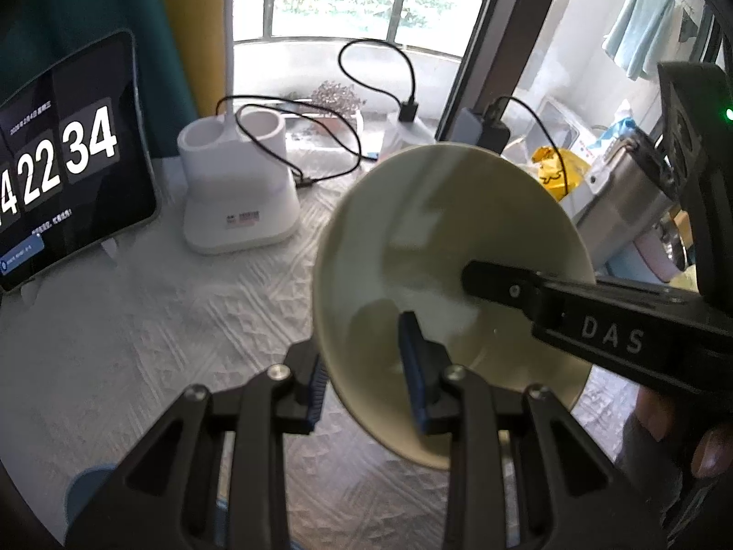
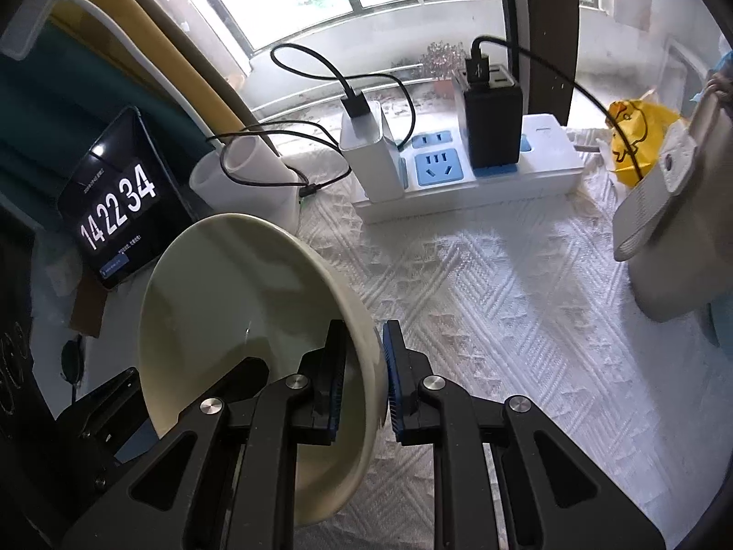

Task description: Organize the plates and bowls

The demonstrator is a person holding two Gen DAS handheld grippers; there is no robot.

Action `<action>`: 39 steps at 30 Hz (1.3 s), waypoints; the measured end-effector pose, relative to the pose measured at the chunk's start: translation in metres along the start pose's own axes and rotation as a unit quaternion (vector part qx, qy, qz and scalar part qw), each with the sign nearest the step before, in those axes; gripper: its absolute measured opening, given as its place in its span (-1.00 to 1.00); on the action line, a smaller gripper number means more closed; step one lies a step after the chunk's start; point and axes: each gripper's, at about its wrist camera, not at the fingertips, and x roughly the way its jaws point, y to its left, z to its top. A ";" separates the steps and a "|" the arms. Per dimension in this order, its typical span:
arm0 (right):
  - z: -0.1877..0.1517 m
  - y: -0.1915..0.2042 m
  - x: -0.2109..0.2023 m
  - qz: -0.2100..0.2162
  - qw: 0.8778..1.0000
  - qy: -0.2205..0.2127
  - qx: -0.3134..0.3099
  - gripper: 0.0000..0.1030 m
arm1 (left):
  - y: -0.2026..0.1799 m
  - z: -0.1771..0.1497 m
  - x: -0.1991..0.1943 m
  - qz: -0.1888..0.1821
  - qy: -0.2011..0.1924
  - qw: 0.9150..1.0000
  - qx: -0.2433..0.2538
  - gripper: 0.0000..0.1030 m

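A pale cream bowl (image 1: pixel 440 247) is held tilted on its side above the white quilted tablecloth (image 1: pixel 151 321). My left gripper (image 1: pixel 366 389) straddles the bowl's left rim, one blue-padded finger inside and one outside, with a visible gap between the pads and the wall. My right gripper (image 2: pixel 362 380) is shut on the bowl's (image 2: pixel 229 302) right rim, one pad inside and one outside. The right gripper's black finger (image 1: pixel 572 307) marked DAS reaches into the bowl in the left wrist view.
A tablet clock (image 1: pixel 59 165) stands at the left. A white lamp base (image 1: pixel 238 183) with cables sits behind. A white power strip (image 2: pixel 462 178) with chargers lies at the back. A steel pot (image 1: pixel 627 192), a yellow bag (image 2: pixel 637 137) and a white jug (image 2: pixel 678 229) are at the right.
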 end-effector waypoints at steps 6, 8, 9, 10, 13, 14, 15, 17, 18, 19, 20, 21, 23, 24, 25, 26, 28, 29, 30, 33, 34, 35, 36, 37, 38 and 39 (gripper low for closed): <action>-0.004 0.005 -0.015 -0.003 1.000 -0.010 -0.007 -0.66 | -0.002 -0.003 -0.018 -0.004 -0.010 1.000 0.001 -0.43; -0.006 0.008 -0.019 -0.004 1.000 -0.013 -0.009 -0.66 | -0.001 -0.004 -0.025 -0.007 -0.012 1.000 0.000 -0.43; -0.007 0.008 -0.022 -0.004 1.000 -0.014 -0.010 -0.66 | -0.001 -0.004 -0.028 -0.009 -0.012 1.000 0.000 -0.43; -0.007 0.010 -0.023 -0.004 1.000 -0.016 -0.010 -0.66 | -0.001 -0.005 -0.031 -0.010 -0.014 1.000 0.000 -0.43; -0.010 0.013 -0.030 -0.004 1.000 -0.020 -0.010 -0.66 | -0.002 -0.006 -0.039 -0.013 -0.019 1.000 0.001 -0.43; -0.011 0.014 -0.033 -0.004 1.000 -0.021 -0.010 -0.66 | -0.004 -0.007 -0.041 -0.014 -0.020 1.000 0.001 -0.43; -0.012 0.013 -0.036 -0.005 1.000 -0.022 -0.010 -0.66 | -0.006 -0.008 -0.044 -0.015 -0.022 1.000 0.002 -0.43; -0.015 0.015 -0.040 -0.005 1.000 -0.024 -0.011 -0.66 | -0.008 -0.011 -0.049 -0.016 -0.024 1.000 0.003 -0.43; -0.016 0.016 -0.043 -0.006 1.000 -0.025 -0.011 -0.66 | -0.009 -0.012 -0.051 -0.017 -0.026 1.000 0.004 -0.43; -0.017 0.017 -0.046 -0.006 1.000 -0.027 -0.011 -0.67 | -0.009 -0.012 -0.052 -0.017 -0.027 0.999 0.004 -0.43; -0.019 0.018 -0.048 -0.007 1.000 -0.028 -0.011 -0.67 | -0.009 -0.013 -0.054 -0.018 -0.028 0.999 0.005 -0.43; -0.020 0.019 -0.051 -0.007 0.999 -0.029 -0.011 -0.66 | -0.010 -0.013 -0.057 -0.019 -0.029 0.999 0.005 -0.43; -0.024 0.021 -0.056 -0.008 0.999 -0.032 -0.011 -0.67 | -0.012 -0.016 -0.062 -0.018 -0.032 0.999 0.007 -0.43; -0.025 0.022 -0.058 -0.009 0.999 -0.033 -0.013 -0.66 | -0.011 -0.017 -0.062 -0.018 -0.033 0.999 0.008 -0.43; -0.027 0.023 -0.060 -0.009 0.999 -0.034 -0.014 -0.67 | -0.012 -0.018 -0.064 -0.018 -0.035 0.999 0.009 -0.43; -0.028 0.024 -0.062 -0.010 0.999 -0.035 -0.014 -0.66 | -0.012 -0.020 -0.067 -0.018 -0.036 0.999 0.010 -0.43; -0.032 0.027 -0.066 -0.013 0.999 -0.039 -0.008 -0.66 | -0.011 -0.022 -0.072 -0.019 -0.039 0.999 0.010 -0.43; -0.034 0.028 -0.069 -0.012 0.999 -0.040 -0.008 -0.66 | -0.012 -0.023 -0.074 -0.018 -0.041 0.999 0.011 -0.43; -0.036 0.029 -0.071 -0.012 0.999 -0.041 -0.008 -0.66 | -0.012 -0.024 -0.075 -0.017 -0.043 0.999 0.012 -0.43; -0.042 0.032 -0.077 -0.012 0.999 -0.044 -0.009 -0.67 | -0.013 -0.028 -0.083 -0.015 -0.047 0.999 0.015 -0.43; -0.044 0.033 -0.079 -0.012 0.999 -0.045 -0.009 -0.66 | -0.014 -0.030 -0.085 -0.016 -0.048 0.999 0.014 -0.43; -0.046 0.034 -0.081 -0.012 0.999 -0.046 -0.009 -0.67 | -0.014 -0.031 -0.087 -0.017 -0.049 0.999 0.015 -0.43; -0.047 0.035 -0.083 -0.012 0.999 -0.046 -0.009 -0.66 | -0.015 -0.032 -0.089 -0.017 -0.049 0.999 0.015 -0.43; -0.050 0.037 -0.085 -0.013 0.999 -0.047 -0.009 -0.67 | -0.015 -0.034 -0.091 -0.017 -0.050 0.998 0.015 -0.43; -0.052 0.038 -0.087 -0.013 0.999 -0.047 -0.009 -0.67 | -0.015 -0.036 -0.093 -0.018 -0.051 0.998 0.016 -0.43; -0.054 0.038 -0.089 -0.013 0.999 -0.048 -0.009 -0.66 | -0.016 -0.037 -0.095 -0.019 -0.052 0.998 0.016 -0.43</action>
